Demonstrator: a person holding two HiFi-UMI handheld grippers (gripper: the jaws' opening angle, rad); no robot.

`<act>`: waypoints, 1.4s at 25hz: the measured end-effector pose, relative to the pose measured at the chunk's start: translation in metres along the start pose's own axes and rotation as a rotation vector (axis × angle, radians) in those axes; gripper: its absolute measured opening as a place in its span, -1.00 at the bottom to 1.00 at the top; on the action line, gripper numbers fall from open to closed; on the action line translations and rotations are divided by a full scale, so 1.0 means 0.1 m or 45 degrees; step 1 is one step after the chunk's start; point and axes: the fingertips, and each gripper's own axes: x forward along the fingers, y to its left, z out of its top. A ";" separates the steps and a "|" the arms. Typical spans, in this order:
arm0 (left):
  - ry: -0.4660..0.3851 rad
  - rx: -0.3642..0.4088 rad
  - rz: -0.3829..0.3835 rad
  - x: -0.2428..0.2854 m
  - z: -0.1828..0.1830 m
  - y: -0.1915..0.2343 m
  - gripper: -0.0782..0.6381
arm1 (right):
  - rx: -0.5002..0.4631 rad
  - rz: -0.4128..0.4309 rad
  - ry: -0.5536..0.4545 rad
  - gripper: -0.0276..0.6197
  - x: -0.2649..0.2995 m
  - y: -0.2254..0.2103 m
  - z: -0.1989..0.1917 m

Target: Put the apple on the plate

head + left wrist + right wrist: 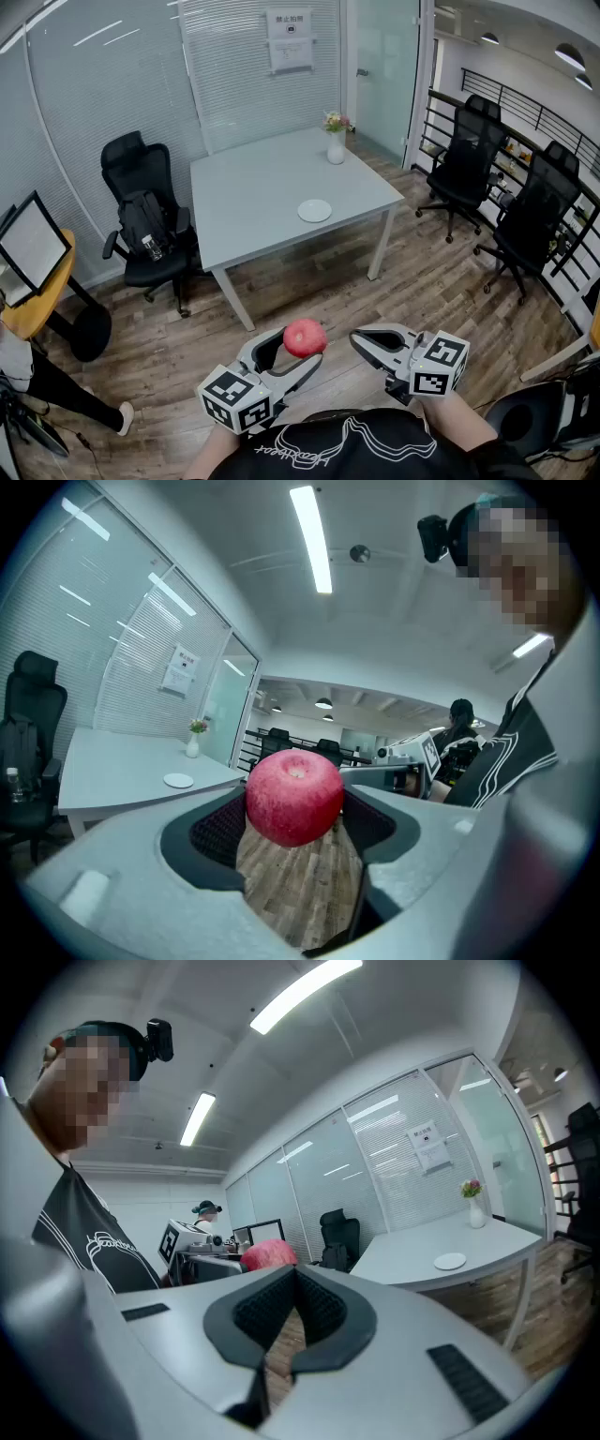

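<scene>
Gripping the apple (pixel 305 337) between both pads, the left claw (pixel 301 350) hangs near, above the wooden floor (pixel 422 281), well apart from the counter (pixel 253 197). Just to its right, the right claw (pixel 362 340) has its jaws together and holds nothing. Far off, the plate (pixel 314 210) lies on the counter's near right part.

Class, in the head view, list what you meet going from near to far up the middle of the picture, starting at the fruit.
apple → plate → vase → wall notice
</scene>
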 end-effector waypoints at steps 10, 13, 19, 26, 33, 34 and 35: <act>0.030 -0.030 -0.029 0.16 -0.09 0.00 0.14 | 0.044 -0.046 0.039 -0.89 -0.04 -0.13 -0.12; 0.050 -0.028 -0.025 0.26 -0.10 0.02 0.14 | 0.061 -0.017 0.015 -0.89 -0.04 -0.22 -0.12; 0.084 -0.033 0.013 0.67 -0.07 0.24 0.14 | 0.094 0.032 -0.008 -0.89 0.02 -0.71 -0.09; 0.139 -0.051 0.058 1.45 0.07 0.74 0.14 | 0.140 0.070 -0.022 -0.89 0.15 -1.65 0.10; 0.159 -0.037 0.079 2.41 0.33 1.17 0.14 | 0.122 0.102 -0.060 -0.89 0.19 -2.66 0.46; 0.158 -0.035 0.084 2.51 0.37 1.22 0.14 | 0.115 0.106 -0.067 -0.89 0.19 -2.77 0.50; 0.150 -0.031 0.089 2.61 0.41 1.27 0.14 | 0.107 0.108 -0.075 -0.89 0.18 -2.86 0.55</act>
